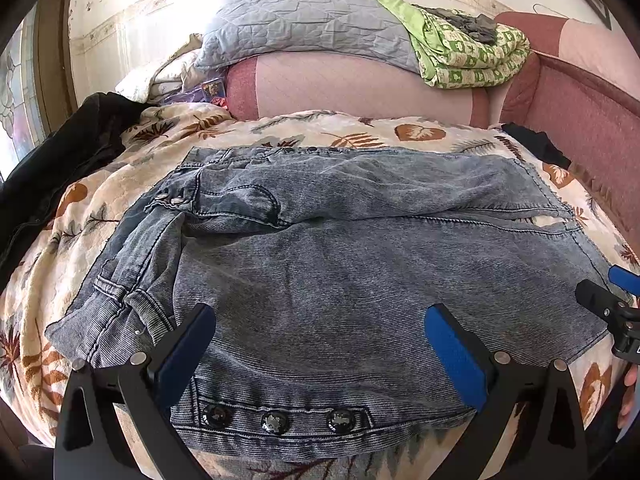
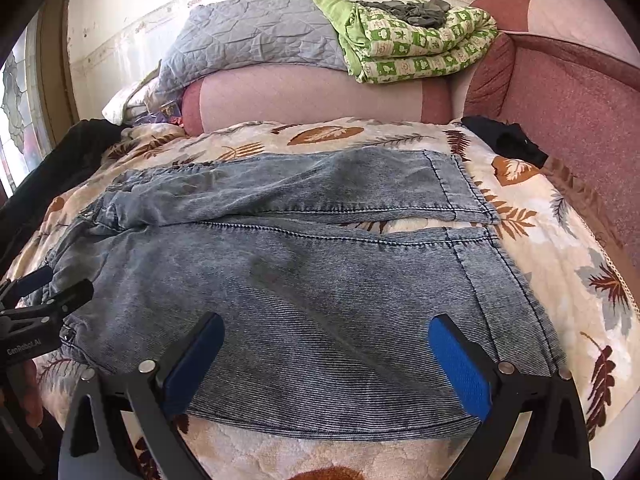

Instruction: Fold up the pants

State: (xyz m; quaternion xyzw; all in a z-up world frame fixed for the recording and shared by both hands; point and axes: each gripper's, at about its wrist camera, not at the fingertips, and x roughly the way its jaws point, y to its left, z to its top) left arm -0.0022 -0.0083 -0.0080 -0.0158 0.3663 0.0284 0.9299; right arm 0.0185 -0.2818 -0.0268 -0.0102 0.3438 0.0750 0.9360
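- Nearest the left wrist camera, the left gripper (image 1: 320,344) hangs with its blue pads spread wide and nothing between them, just above the near edge of the pants (image 1: 328,248), where a strip with three dark buttons (image 1: 276,420) faces the camera.
- The right gripper (image 2: 326,354) is likewise wide and empty, poised over the near leg panel close to its near hem-side edge.
- The pants lie flat on the leaf-print blanket (image 1: 360,132), their long axis running left to right across both views: waistband and fly buttons toward the left, leg hems (image 2: 472,200) toward the right.
- So the left gripper is the nearer one to the waist end, the right gripper the nearer one to the hems; each shows at the edge of the other's view, set apart along the garment's length.
- The two legs lie side by side, one near and one far, with a sliver of blanket showing between them at the hem end. My guess is the coming fold brings the near edge over toward the far leg, or one end toward the other; either way both grippers must first drop and close on denim directly ahead and below.
- Beyond the pants sit a pink cushion (image 1: 360,88), a grey quilt (image 1: 304,20) and a green patterned blanket (image 2: 420,40).
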